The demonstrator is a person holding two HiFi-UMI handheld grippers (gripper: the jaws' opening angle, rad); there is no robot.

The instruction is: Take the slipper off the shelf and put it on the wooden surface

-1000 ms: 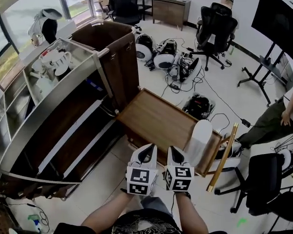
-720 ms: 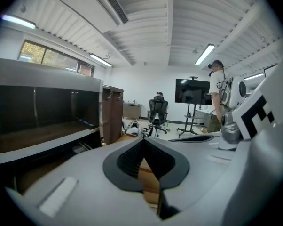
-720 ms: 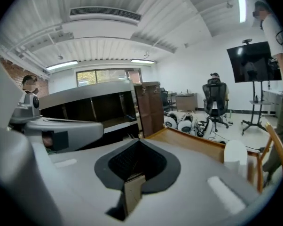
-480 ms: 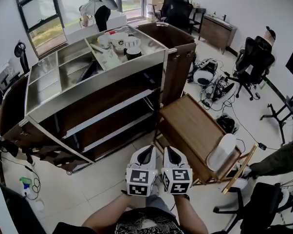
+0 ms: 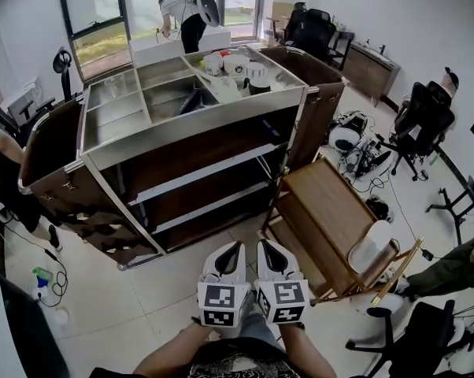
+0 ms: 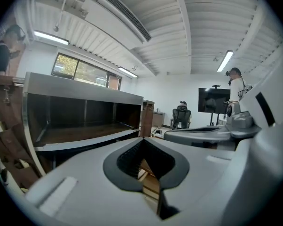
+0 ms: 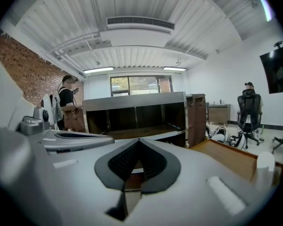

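Currently a white slipper (image 5: 371,246) lies on the wooden table (image 5: 320,199), at the end edge farthest from the shelf (image 5: 198,172), sole side not readable. That is where the task wants it. No slipper shows on the shelf boards that the views take in.

Left tongs (image 5: 234,250) and right tongs (image 5: 266,250) are held side by side, low, facing the shelf front. Both pairs are closed together with nothing between them; each gripper view shows only a thin slit at the pads.

Judgement: this fits either a slipper set down and the hands come away, or a turn toward the shelf for another one. Whichever it is, carry the tongs level and clear of the shelf's steel rails and the table's near corner. Leave the slipper alone, since it sits close to the table's edge and a knock could push it off.

Against the earlier frames: the head view has swung from the table toward the shelf, which now fills the middle. The table has slid to the right. The slipper keeps its place on it, and the tongs stay closed together.
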